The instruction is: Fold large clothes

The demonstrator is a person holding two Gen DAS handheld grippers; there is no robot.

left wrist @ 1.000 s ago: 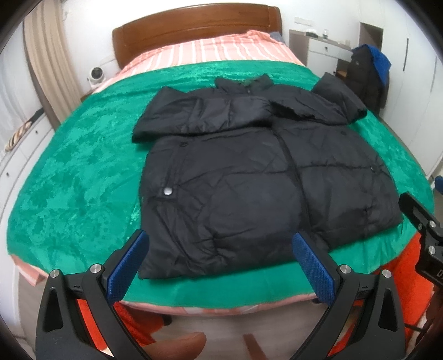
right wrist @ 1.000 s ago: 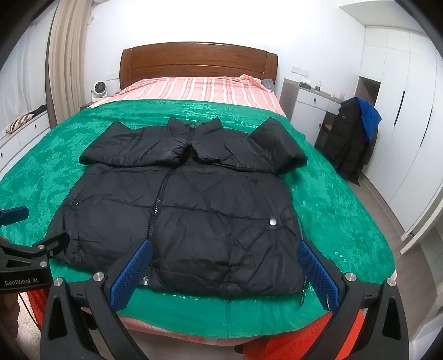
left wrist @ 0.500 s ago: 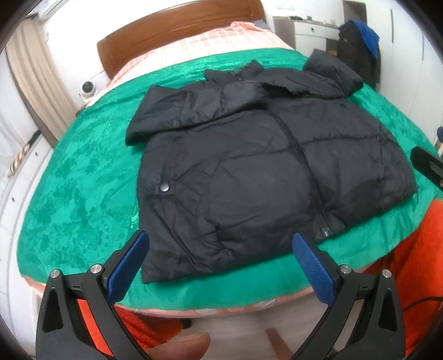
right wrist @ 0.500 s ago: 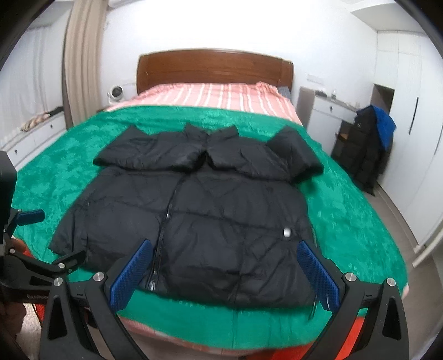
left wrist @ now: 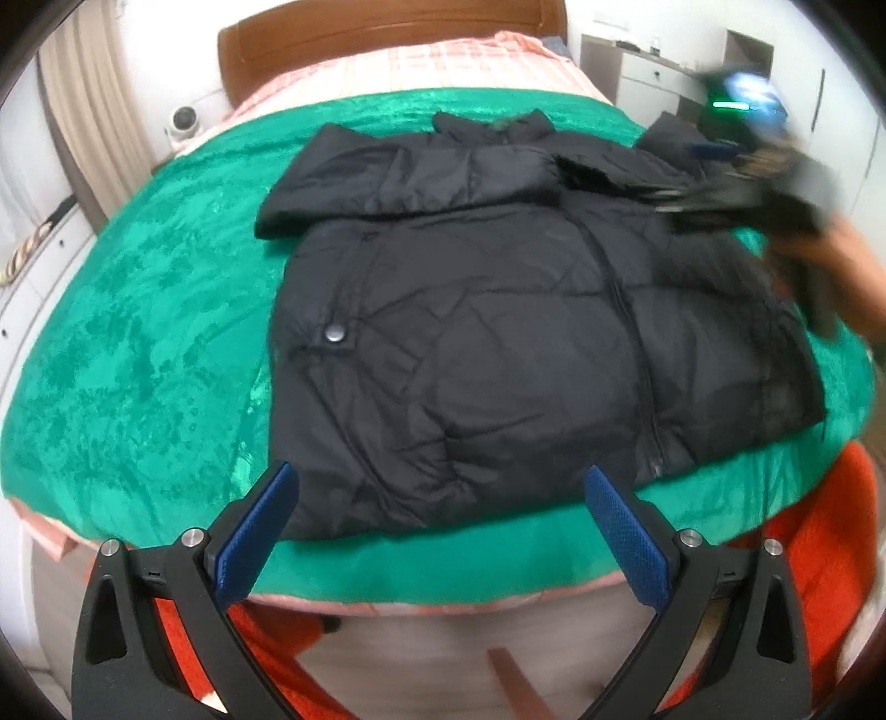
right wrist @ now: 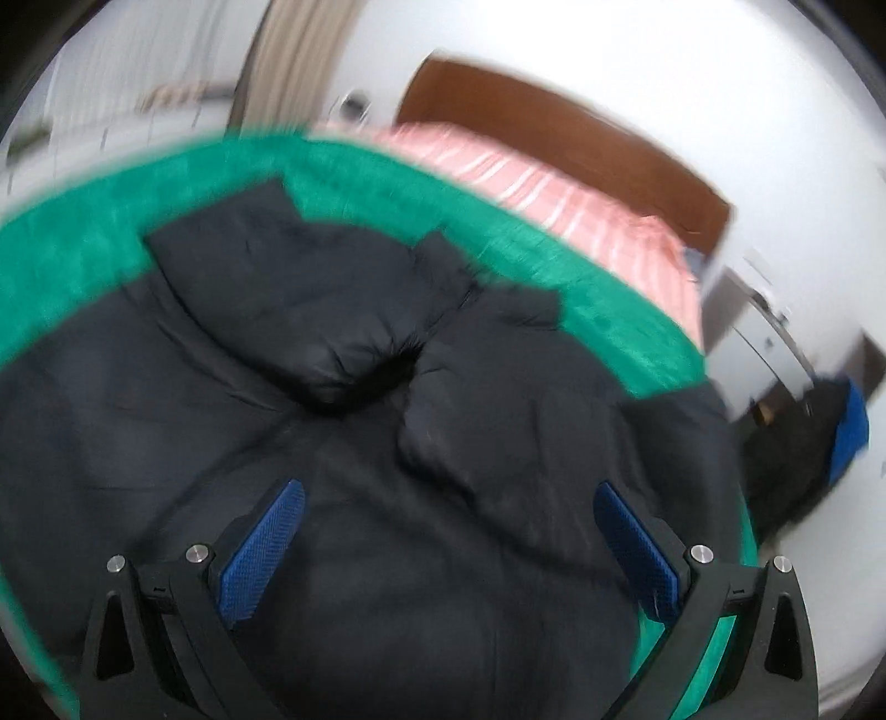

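A black puffer jacket [left wrist: 498,310] lies flat, front up, on the green bedspread [left wrist: 144,354], both sleeves folded across its chest. My left gripper [left wrist: 437,498] is open and empty, just short of the jacket's hem at the foot of the bed. My right gripper [right wrist: 448,520] is open and empty, low over the jacket's right upper part [right wrist: 387,443], near the folded sleeves; this view is blurred. It also shows blurred in the left wrist view [left wrist: 736,183], over the right shoulder.
A wooden headboard [left wrist: 387,39] and striped pink sheet [left wrist: 421,66] lie at the far end. A white dresser [left wrist: 642,77] stands at the right. Orange fabric [left wrist: 819,531] hangs below the bed's foot.
My right gripper has swung quickly forward from the foot of the bed to low over the jacket's upper right side. My left gripper has moved slightly closer to the hem.
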